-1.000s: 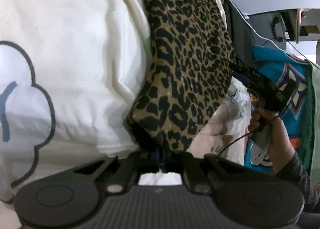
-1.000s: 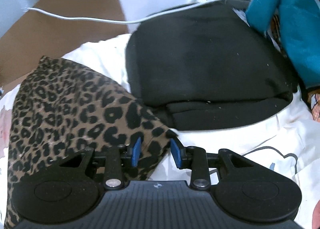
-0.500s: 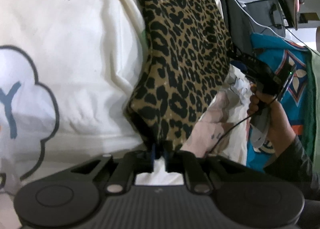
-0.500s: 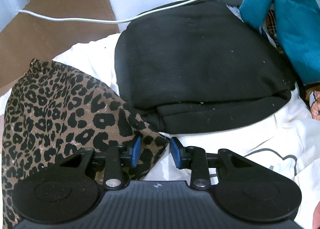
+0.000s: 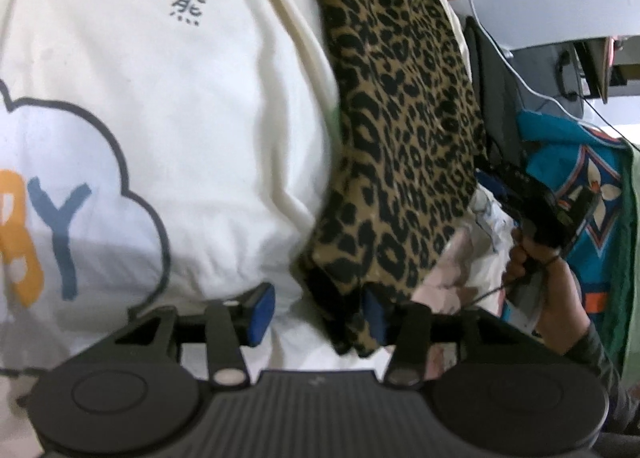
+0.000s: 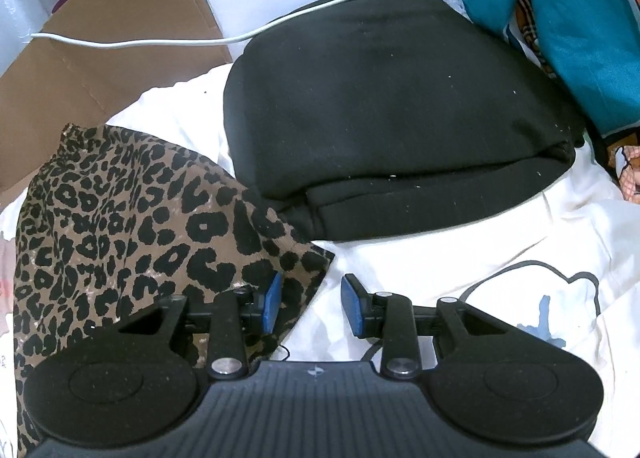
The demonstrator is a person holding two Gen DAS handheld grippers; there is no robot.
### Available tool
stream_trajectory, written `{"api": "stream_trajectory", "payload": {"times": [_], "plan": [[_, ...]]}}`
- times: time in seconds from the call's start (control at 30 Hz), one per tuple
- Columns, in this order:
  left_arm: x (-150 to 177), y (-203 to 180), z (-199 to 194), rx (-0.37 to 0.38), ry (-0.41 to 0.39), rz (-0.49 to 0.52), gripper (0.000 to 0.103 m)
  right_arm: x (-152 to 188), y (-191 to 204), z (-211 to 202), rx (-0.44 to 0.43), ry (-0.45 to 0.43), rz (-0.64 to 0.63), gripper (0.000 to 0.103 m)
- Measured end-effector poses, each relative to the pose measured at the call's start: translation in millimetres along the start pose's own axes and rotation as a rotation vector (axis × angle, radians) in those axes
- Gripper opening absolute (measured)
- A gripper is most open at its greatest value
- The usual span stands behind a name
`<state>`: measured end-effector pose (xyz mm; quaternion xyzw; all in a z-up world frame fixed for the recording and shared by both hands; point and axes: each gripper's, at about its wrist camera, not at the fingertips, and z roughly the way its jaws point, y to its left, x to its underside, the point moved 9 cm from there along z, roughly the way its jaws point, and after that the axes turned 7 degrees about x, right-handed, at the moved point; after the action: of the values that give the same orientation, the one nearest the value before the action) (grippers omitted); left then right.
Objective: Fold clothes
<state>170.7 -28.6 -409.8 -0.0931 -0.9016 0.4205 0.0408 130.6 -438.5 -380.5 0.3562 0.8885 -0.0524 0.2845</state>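
Observation:
A folded leopard-print garment [image 5: 404, 130] lies on a white T-shirt [image 5: 168, 106] that bears a cloud print and dark lettering. My left gripper [image 5: 318, 318] is at the garment's near corner and its jaws are opening. The corner lies loose between the blue pads, close to the right pad [image 5: 374, 318], and neither pad presses it. In the right wrist view, my right gripper [image 6: 312, 304] stands open over the other corner of the leopard garment [image 6: 132, 226]. Its left pad [image 6: 272, 302] is above the cloth edge, and the white T-shirt [image 6: 440, 258] shows in the gap.
A folded black garment [image 6: 392, 118] lies just beyond the leopard piece. Teal patterned cloth [image 6: 560, 18] is heaped at the right. Cardboard [image 6: 100, 58] and a white cable [image 6: 160, 43] are at the back left. A person's hand [image 5: 536, 258] holds the right gripper.
My left gripper's jaws went from shut on the leopard corner to well apart, letting the corner go. The right gripper kept its opening and barely moved.

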Motion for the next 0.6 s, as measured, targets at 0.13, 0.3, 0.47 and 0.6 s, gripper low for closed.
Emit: {"api": "stream_trajectory", "payload": {"times": [0.13,0.3,0.47,0.6], "plan": [[-4,-3,3,0.030,-0.024,0.025,0.052,-1,-1,-3,0.005,0.007,0.006,0.039],[-4,-11,11,0.070,-0.032,0.072,0.051,6,2,-15,-0.008,0.017,0.032,0.039],[11,-27,23,0.151,0.040,0.088,0.046,14,12,-27,-0.037,0.023,0.020,0.039],[18,-32,27,0.182,0.060,0.080,0.037,19,20,-29,-0.049,0.028,0.014,0.039]]}}
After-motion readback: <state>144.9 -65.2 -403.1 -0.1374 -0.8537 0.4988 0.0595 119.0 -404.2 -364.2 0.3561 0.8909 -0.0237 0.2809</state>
